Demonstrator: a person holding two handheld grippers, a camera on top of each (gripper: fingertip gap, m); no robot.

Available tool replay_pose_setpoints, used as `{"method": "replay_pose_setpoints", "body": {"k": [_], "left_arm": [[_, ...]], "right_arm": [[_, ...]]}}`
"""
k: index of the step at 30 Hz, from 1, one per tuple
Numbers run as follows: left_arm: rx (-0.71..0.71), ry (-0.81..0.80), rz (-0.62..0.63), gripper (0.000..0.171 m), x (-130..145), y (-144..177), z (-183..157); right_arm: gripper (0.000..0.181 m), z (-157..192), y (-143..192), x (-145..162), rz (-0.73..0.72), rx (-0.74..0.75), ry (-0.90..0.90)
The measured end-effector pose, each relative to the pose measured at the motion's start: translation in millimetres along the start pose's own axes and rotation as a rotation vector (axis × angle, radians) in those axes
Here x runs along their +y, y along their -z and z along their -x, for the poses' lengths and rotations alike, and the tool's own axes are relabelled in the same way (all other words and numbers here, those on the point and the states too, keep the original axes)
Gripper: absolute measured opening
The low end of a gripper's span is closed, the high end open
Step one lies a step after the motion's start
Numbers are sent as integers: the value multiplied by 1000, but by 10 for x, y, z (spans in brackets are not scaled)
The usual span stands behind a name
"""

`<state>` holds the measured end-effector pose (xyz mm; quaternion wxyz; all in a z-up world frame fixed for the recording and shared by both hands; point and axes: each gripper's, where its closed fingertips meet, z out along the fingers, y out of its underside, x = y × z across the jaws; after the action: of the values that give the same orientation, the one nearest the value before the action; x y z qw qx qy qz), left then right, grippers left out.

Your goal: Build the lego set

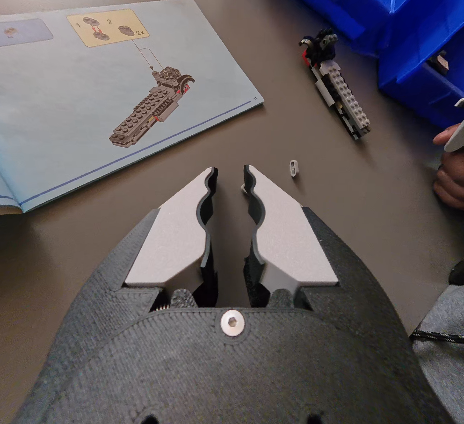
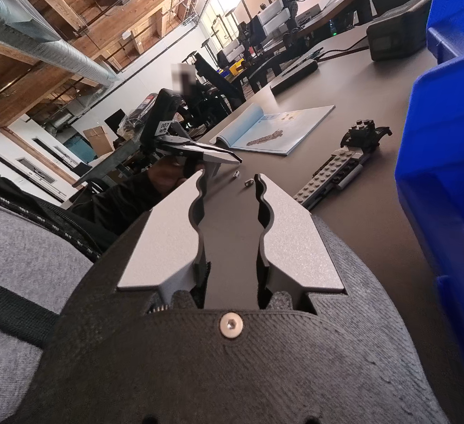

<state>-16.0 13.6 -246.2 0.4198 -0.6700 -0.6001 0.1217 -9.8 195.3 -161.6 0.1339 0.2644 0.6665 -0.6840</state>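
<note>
The half-built grey and black lego model (image 1: 336,85) lies on the dark table, far right of my left gripper (image 1: 231,170). That gripper is open and empty, low over the table. A small grey rounded piece (image 1: 293,167) lies just right of its tips. A second small pale piece (image 1: 243,188) peeks out under its right finger. My right gripper (image 2: 229,175) is open and empty, pointing at both small pieces (image 2: 249,182) (image 2: 236,173). The model (image 2: 339,168) lies to its right. The left gripper (image 2: 238,160) hovers over the farther piece.
An open instruction booklet (image 1: 100,85) lies at the left, also in the right wrist view (image 2: 276,130). Blue bins (image 1: 401,22) (image 2: 439,135) stand along the right side. A hand (image 1: 449,181) holding the right gripper is at the right edge. Black devices (image 2: 399,35) (image 2: 293,78) sit farther back. The gap from one gripper's tips to the other's is roughly 20 cm. My left gripper is the nearer one to the small grey rounded piece (image 1: 293,167): about 5 cm, against 15 cm.
</note>
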Motion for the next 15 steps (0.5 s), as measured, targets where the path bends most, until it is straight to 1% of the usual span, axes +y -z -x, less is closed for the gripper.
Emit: {"method": "replay_pose_setpoints", "body": {"k": [10, 15], "left_arm": [[-11, -14, -14, 25, -23, 7, -1], [11, -12, -88, 25, -144, 32, -18]], "right_arm": [[39, -10, 0, -4, -1, 2, -8], [39, -30, -18, 9, 9, 15, -8]]}}
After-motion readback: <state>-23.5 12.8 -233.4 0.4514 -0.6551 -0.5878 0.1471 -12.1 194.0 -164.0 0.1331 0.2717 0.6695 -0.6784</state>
